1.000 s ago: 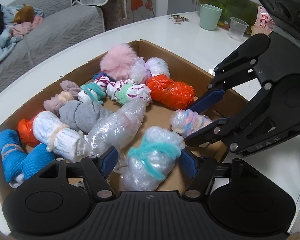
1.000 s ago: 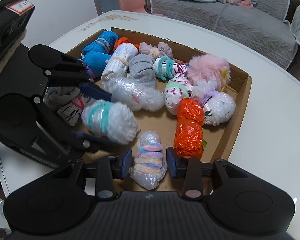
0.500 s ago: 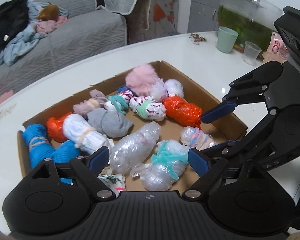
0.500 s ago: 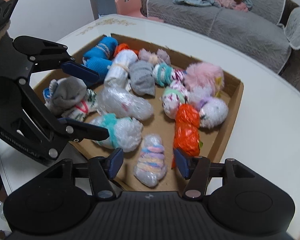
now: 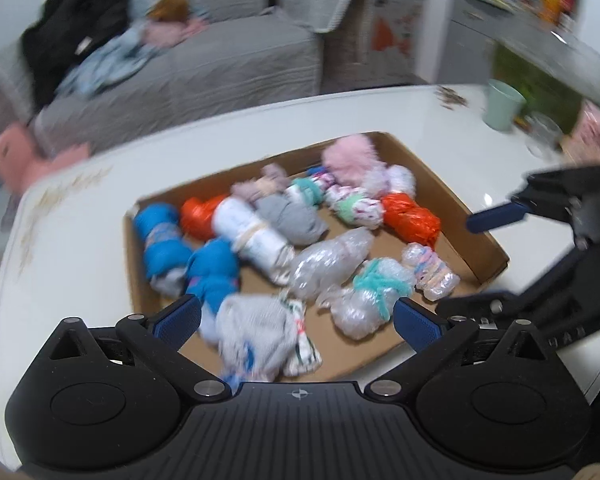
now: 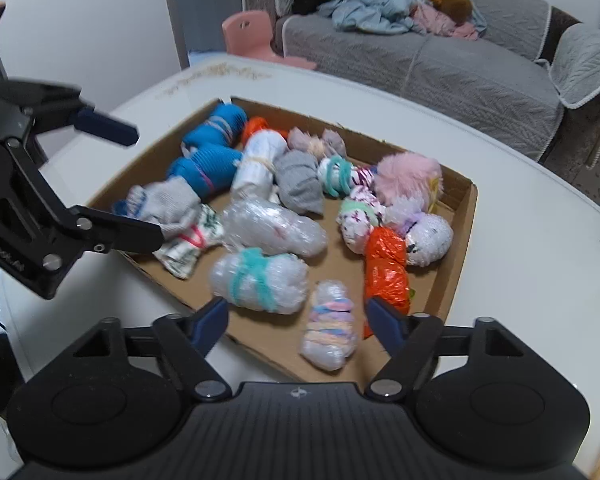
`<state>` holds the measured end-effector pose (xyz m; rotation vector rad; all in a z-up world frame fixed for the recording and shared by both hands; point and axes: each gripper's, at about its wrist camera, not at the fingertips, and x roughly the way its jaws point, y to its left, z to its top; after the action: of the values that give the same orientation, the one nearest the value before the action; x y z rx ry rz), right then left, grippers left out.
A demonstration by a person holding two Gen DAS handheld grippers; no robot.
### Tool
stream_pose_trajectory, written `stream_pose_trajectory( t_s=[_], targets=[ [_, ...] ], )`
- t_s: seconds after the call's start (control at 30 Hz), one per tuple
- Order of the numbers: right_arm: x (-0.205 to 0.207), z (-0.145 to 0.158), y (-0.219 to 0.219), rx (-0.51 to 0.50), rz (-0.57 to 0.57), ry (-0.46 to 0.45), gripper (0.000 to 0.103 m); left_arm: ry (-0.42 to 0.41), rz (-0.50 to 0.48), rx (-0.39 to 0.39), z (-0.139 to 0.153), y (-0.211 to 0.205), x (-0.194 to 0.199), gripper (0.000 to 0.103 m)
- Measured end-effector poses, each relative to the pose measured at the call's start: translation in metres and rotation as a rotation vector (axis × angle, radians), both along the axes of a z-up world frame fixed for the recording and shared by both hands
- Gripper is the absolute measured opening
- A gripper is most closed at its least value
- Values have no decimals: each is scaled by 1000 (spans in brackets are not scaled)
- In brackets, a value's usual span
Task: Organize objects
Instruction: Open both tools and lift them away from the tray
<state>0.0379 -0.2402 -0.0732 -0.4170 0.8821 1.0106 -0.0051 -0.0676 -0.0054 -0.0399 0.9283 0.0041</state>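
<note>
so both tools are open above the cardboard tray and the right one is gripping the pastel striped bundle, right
Not quite. The right tool is open and grips nothing: in the right wrist view the pastel striped bundle lies loose in the cardboard tray, clear of both fingers. The left tool is open too.

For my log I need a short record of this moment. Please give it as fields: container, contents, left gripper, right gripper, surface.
container: cardboard box, shallow, open on top
contents: many wrapped bundles, among them an orange bundle, a blue bundle and a pink fluffy ball
left gripper: open, holds nothing, above the near edge of the box
right gripper: open, holds nothing, above a pastel striped bundle
surface: white table
</note>
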Motion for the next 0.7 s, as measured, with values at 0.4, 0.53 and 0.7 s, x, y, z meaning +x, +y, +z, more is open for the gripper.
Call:
stream_pose_trajectory(
  t_s=[0.4, 0.53, 0.7],
  targets=[
    [-31, 13, -13, 44, -191, -59, 98, 1, 148, 19, 12, -4, -34, 102],
    [-34, 12, -14, 38, -191, -61, 97, -3, 177, 49, 11, -5, -36, 102],
    [-36, 13, -11, 52, -183, -66, 97, 3, 190, 55, 7, -5, -33, 102]
  ],
)
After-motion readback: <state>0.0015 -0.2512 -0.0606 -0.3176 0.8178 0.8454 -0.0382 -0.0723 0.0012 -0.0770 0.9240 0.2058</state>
